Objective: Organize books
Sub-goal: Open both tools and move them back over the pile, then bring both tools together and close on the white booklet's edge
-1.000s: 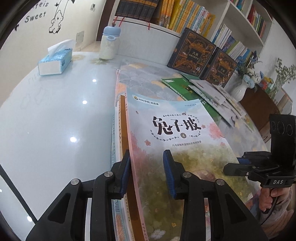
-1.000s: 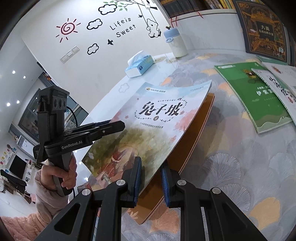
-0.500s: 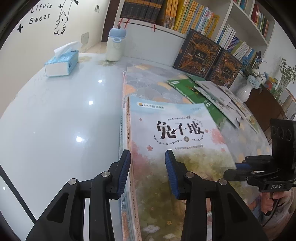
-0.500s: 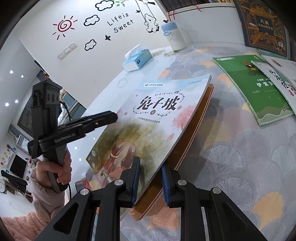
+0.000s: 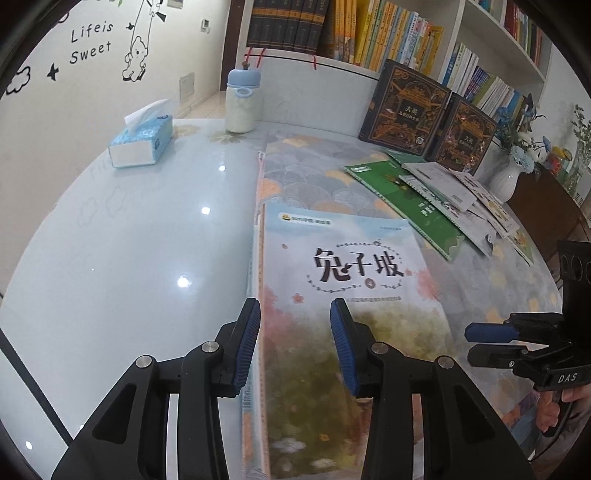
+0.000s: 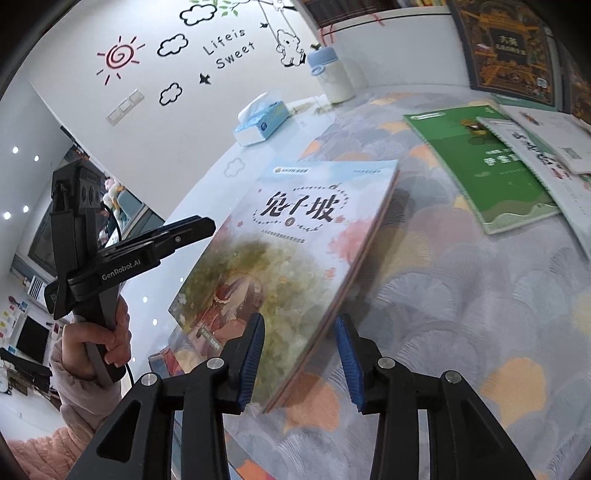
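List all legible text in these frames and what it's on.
"Lifeis Sweet": wall decal
"兔子坡", "4": top book cover
"GenRobot.AI": left tool
"DAS": right tool
"大英": dark boxed books
Green book title, small print under the top book's title, shelf spines: too small or blurred.

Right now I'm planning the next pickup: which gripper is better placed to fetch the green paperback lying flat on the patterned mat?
Right. The right gripper, jaws opening around the pastel book stack, sits on the side facing the green paperback. The left gripper is at the stack's far edge, so it would cross over.
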Available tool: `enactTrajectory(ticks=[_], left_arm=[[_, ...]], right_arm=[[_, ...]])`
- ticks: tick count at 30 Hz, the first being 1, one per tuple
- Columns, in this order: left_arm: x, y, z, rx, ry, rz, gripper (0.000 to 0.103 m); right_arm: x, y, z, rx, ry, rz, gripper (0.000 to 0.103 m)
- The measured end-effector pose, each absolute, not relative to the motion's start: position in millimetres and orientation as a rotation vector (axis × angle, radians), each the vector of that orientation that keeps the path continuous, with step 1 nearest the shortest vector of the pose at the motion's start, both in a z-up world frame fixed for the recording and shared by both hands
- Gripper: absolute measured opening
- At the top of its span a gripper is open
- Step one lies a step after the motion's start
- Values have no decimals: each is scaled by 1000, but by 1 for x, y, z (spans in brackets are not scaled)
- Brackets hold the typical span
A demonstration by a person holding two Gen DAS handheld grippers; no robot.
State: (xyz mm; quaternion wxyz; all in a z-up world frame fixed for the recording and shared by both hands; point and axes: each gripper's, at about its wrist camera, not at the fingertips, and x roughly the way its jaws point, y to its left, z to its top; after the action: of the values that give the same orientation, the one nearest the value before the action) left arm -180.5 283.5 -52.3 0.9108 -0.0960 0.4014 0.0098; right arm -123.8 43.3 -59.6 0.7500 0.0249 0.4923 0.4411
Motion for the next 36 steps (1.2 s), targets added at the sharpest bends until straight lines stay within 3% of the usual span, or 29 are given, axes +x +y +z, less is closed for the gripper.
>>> enactTrajectory(ticks=[13, 19, 36], left_arm=[[-159, 199, -12, -143, 778, -64, 37], [-131, 132, 5, -149, 744, -154, 39], [-36, -47, -9, -160, 787, -329, 40]], right_arm=[[-131, -63, -37, 174, 991, 889, 40], [-124, -147, -21, 245, 927, 804, 46], [-65, -363, -24, 516, 875, 564, 47]])
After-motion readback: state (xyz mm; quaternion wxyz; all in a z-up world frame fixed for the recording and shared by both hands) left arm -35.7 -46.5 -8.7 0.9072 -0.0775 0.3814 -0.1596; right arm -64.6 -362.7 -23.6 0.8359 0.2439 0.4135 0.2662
